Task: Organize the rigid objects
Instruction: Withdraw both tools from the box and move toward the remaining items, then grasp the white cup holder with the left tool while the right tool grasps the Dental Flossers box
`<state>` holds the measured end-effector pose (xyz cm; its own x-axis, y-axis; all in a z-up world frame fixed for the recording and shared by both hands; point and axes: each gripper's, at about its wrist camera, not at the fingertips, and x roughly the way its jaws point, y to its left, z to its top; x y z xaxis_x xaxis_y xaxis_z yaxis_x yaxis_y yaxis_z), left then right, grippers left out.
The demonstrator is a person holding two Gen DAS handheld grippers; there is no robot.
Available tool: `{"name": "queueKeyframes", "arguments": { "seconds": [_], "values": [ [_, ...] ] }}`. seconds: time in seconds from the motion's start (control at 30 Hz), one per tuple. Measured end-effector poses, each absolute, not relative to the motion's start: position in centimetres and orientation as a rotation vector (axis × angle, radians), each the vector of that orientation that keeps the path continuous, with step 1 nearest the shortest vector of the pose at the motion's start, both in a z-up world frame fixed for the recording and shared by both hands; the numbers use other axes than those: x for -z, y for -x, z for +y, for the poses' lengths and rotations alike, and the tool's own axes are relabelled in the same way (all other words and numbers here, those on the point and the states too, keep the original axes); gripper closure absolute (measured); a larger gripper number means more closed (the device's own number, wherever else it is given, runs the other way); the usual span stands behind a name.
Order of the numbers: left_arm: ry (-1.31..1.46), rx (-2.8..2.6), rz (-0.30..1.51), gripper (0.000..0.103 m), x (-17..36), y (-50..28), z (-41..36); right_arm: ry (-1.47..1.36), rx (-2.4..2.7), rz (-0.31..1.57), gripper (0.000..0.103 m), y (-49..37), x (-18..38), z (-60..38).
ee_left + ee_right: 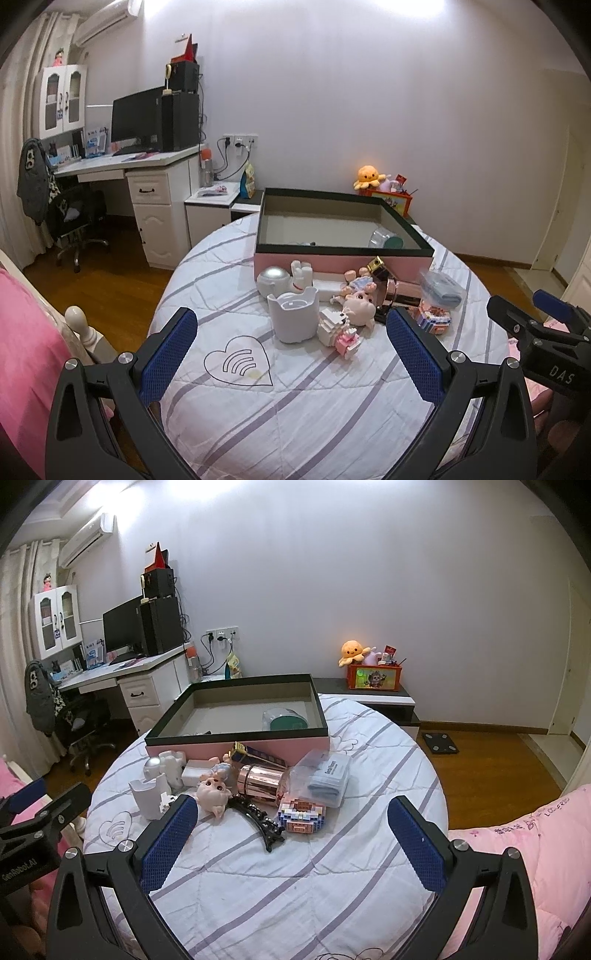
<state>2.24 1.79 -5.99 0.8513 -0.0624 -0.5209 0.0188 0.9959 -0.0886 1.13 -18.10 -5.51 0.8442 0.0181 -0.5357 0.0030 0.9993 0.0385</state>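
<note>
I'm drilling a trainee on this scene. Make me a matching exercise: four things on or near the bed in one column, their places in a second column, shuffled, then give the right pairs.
Things:
1. teal round tin
2. black hair clip
3. orange octopus plush
4. white cup-shaped holder

Places:
A. on the quilt, in front of the copper-coloured cylinder
B. on the red box by the far wall
C. inside the pink box
D. on the quilt, near the heart drawing

Pairs: 1-C, 2-A, 3-B, 4-D
</note>
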Motion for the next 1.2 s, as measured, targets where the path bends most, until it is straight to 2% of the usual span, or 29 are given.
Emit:
{"name": "queueKeyframes", "arguments": {
  "seconds": [0.57,1.0,1.1,1.2],
  "values": [
    [0.108,0.006,0.7,0.0,12.1,-9.6,2.6,-0.054,0.043,0.675,0.0,-4.2,9.5,-20.2],
    [0.217,0.026,0.736,0.0,14.2,-13.5,3.2,-0.07,0.06,0.729,0.0,-7.7,11.7,-20.9],
    [0.229,0.049,0.732,0.007,14.1,-13.2,3.4,-0.085,0.06,0.74,0.0,-8.7,12.0,-21.2],
    [0.243,0.043,0.723,0.009,14.2,-12.9,3.7,-0.085,0.058,0.742,0.0,-9.1,12.1,-21.2]
  ]
}}
